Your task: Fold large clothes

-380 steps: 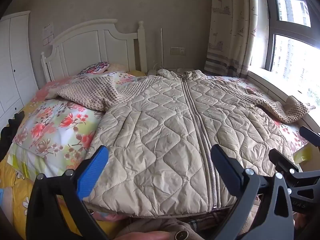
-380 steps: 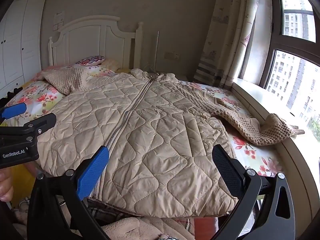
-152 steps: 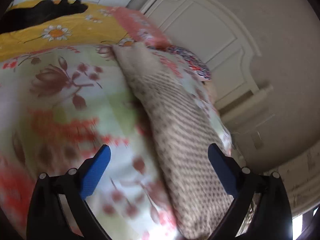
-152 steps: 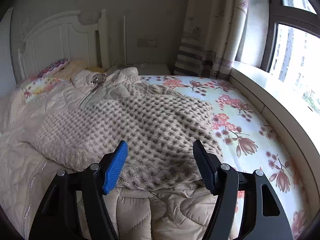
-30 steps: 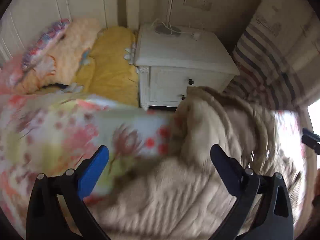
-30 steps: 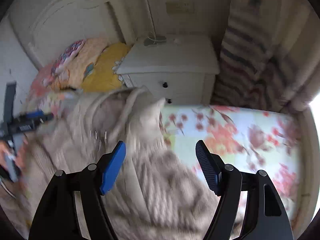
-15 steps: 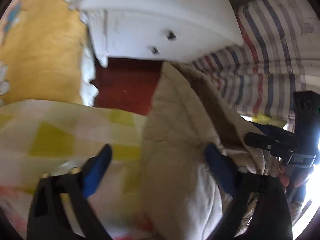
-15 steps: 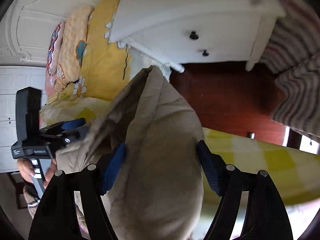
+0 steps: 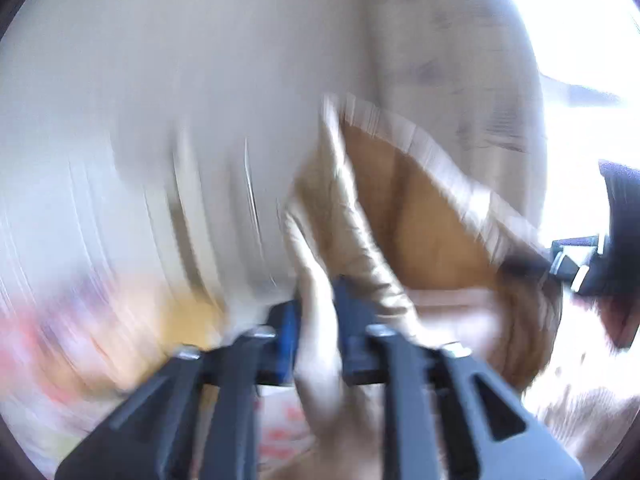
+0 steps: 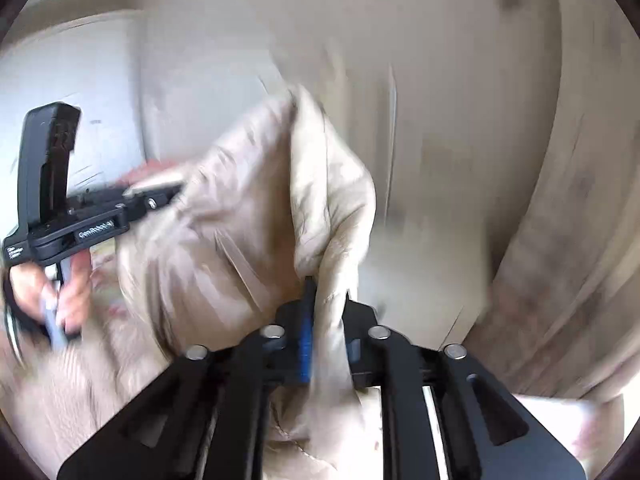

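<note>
The beige quilted jacket [image 9: 360,216] is lifted off the bed by its collar end. My left gripper [image 9: 316,312] is shut on a fold of its fabric. My right gripper [image 10: 326,312] is shut on another fold of the jacket [image 10: 240,208]. The jacket's brown lining [image 9: 424,216] shows between the two grips. The right gripper [image 9: 580,264] shows at the right edge of the left wrist view, and the left gripper [image 10: 132,204] with the hand on it at the left of the right wrist view. Both views are motion-blurred.
The white headboard [image 9: 160,184] and pale wall are behind the jacket. The curtain [image 10: 568,200] hangs at the right. The bright window [image 9: 592,40] is at the upper right. Floral bedding [image 9: 60,340] lies low at the left.
Both grippers have closed on the jacket's collar end and lifted it; the views have swung from the floor and nightstand up toward the wall.
</note>
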The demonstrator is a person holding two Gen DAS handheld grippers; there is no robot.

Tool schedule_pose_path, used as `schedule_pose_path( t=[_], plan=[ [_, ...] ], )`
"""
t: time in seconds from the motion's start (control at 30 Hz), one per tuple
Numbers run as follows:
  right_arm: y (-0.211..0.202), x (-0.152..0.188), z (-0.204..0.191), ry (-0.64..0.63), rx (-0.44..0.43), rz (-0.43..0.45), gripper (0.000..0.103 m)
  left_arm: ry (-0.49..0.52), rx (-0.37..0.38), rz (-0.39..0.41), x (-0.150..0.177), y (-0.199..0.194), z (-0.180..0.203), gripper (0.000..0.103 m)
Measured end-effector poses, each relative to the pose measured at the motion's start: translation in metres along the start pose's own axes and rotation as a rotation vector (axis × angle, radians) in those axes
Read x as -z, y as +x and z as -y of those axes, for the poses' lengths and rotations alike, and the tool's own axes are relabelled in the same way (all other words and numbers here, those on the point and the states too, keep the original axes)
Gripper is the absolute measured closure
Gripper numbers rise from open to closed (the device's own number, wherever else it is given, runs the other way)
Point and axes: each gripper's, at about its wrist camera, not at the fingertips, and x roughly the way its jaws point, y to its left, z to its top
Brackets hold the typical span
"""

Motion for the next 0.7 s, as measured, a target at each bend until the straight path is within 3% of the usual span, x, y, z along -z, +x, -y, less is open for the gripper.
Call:
schedule_pose_path(
  t=[0.03, 0.07, 0.13, 0.17, 0.2, 0.3, 0.33, 0.4, 0.47, 0.5, 0.6, 0.7],
  plan=[
    [-0.034, 0.018, -0.008, -0.020, 0.022, -0.016, 0.004, 0.091, -0.048, -0.011, 0.016, -0.037, 0.011, 0.019],
    [-0.064, 0.038, -0.015, -0.036, 0.034, -0.033, 0.010, 0.127, -0.057, -0.043, 0.036, -0.069, 0.013, 0.018],
    [-0.119, 0.084, -0.020, -0.026, 0.120, -0.092, 0.009, 0.087, -0.131, -0.152, 0.077, -0.116, -0.003, 0.018],
    [-0.143, 0.108, -0.019, 0.002, 0.162, -0.137, 0.011, 0.031, -0.171, -0.213, 0.097, -0.135, -0.019, 0.018],
    [-0.160, 0.124, -0.021, 0.032, 0.194, -0.173, 0.020, -0.053, -0.225, -0.289, 0.118, -0.155, -0.041, 0.018],
    [-0.205, 0.162, -0.020, 0.202, 0.255, -0.235, 0.033, -0.305, -0.320, -0.393, 0.148, -0.196, -0.090, 0.019],
    [-0.218, 0.167, -0.022, 0.257, 0.233, -0.227, 0.036, -0.410, -0.316, -0.407, 0.153, -0.212, -0.103, 0.019],
    [-0.233, 0.168, -0.036, 0.312, 0.145, -0.191, 0.041, -0.494, -0.297, -0.388, 0.149, -0.233, -0.112, 0.019],
    [-0.233, 0.164, -0.054, 0.317, 0.027, -0.177, 0.049, -0.465, -0.254, -0.354, 0.131, -0.245, -0.101, 0.016],
    [-0.227, 0.162, -0.068, 0.290, -0.024, -0.194, 0.059, -0.438, -0.234, -0.344, 0.117, -0.239, -0.091, 0.013],
    [-0.196, 0.149, -0.105, 0.195, -0.154, -0.242, 0.076, -0.279, -0.165, -0.324, 0.081, -0.228, -0.053, 0.009],
    [-0.168, 0.134, -0.141, 0.138, -0.288, -0.261, 0.082, -0.123, -0.137, -0.312, 0.048, -0.197, -0.011, 0.008]
  ],
)
